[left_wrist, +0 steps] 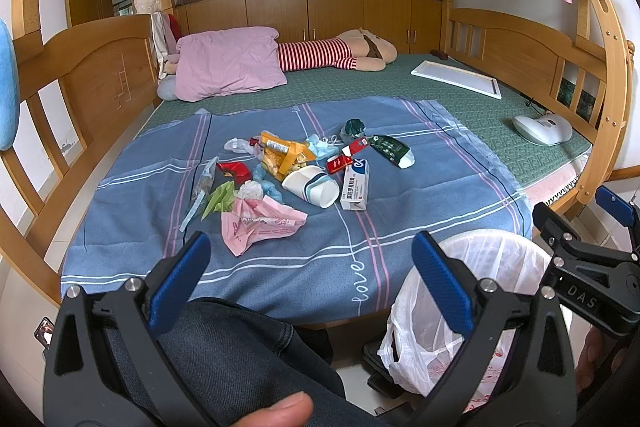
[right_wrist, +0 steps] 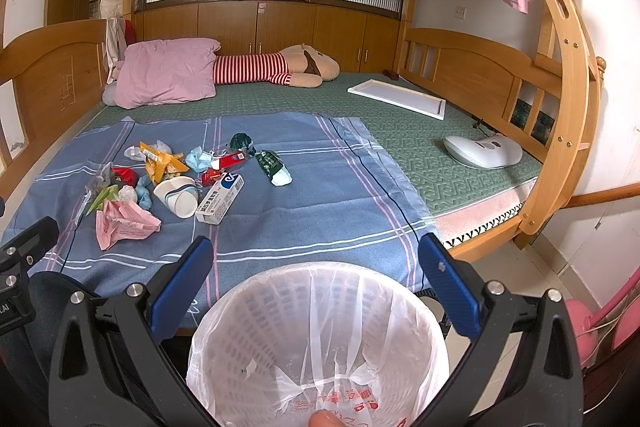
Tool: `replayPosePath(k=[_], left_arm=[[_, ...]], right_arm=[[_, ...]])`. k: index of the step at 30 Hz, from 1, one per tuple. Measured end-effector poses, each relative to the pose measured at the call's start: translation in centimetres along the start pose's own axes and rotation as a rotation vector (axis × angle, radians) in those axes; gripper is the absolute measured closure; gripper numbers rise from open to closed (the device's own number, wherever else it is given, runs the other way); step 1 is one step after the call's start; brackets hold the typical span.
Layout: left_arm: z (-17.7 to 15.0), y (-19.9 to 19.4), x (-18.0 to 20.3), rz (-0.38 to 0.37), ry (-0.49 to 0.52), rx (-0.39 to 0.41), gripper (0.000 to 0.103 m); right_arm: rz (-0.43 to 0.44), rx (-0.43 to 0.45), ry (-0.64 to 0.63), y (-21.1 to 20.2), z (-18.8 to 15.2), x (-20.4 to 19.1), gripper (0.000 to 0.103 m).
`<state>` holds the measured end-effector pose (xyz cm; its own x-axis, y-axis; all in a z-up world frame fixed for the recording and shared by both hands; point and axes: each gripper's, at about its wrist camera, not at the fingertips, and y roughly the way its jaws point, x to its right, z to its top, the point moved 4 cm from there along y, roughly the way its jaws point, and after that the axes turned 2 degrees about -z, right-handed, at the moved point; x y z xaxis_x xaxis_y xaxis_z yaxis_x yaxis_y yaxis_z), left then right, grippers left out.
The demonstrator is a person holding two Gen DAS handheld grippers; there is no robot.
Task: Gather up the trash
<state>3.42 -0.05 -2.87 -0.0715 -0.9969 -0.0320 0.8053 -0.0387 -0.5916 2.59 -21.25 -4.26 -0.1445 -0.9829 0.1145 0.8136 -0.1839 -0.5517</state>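
- The bed (right_wrist: 400, 147) carries everything: a blue striped sheet (right_wrist: 304, 211) is spread over its near half, reaching the near edge, probably to keep the litter off the green mattress cover.
- The waste basket (right_wrist: 320, 339), lined with a clear plastic bag, stands on the floor just beyond the bed's near edge, toward its right corner. It looks empty, so collecting seems not yet begun; its spot keeps each carry short.
- The right gripper (right_wrist: 316, 283) hovers directly over the basket mouth, fingers wide apart and holding nothing.
- The left gripper (left_wrist: 312, 279) hangs over the near edge of the bed above the person's knee, fingers likewise spread and empty, aimed at the pile.
- The trash (left_wrist: 288, 171) lies heaped on the sheet's left-middle part, well back from the near edge:
  - a crumpled pink bag (left_wrist: 256, 223), nearest the left gripper and likely the first pick;
  - a tipped paper cup (left_wrist: 312, 185);
  - a white medicine box (left_wrist: 355, 187) just beside it;
  - a green wrapper (left_wrist: 392, 149) toward the right.
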Motion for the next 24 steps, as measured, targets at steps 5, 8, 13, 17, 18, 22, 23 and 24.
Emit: replayPosePath(k=[5, 8, 13, 17, 18, 22, 23, 24], left_arm=[[-0.04, 0.04, 0.03, -0.001, 0.000, -0.001, 0.003], [-0.17, 0.13, -0.09, -0.001, 0.000, -0.002, 0.003], [-0.39, 0.15, 0.04, -0.001, -0.001, -0.002, 0.003], [-0.32, 0.12, 0.02, -0.002, -0.001, -0.001, 0.003], [-0.37, 0.11, 0.08, -0.002, 0.000, -0.001, 0.003], [-0.37, 0.11, 0.07, -0.002, 0.000, -0.002, 0.003], [-0.44, 0.13, 0.11, -0.002, 0.000, -0.002, 0.003], [-0.36, 0.12, 0.07, -0.002, -0.001, -0.003, 0.003]], right_arm=[[-0.001, 0.000, 0.001, 0.04, -0.01, 0.01, 0.003], [0.000, 0.000, 0.002, 0.03, 0.01, 0.04, 0.003], [0.001, -0.001, 0.001, 0.06, 0.02, 0.05, 0.003], [0.000, 0.000, 0.000, 0.06, 0.03, 0.04, 0.003], [0.000, 0.000, 0.001, 0.05, 0.03, 0.04, 0.003], [0.000, 0.000, 0.002, 0.08, 0.03, 0.03, 0.003], [0.000, 0.000, 0.002, 0.08, 0.03, 0.03, 0.003], [0.000, 0.000, 0.002, 0.06, 0.04, 0.01, 0.003]])
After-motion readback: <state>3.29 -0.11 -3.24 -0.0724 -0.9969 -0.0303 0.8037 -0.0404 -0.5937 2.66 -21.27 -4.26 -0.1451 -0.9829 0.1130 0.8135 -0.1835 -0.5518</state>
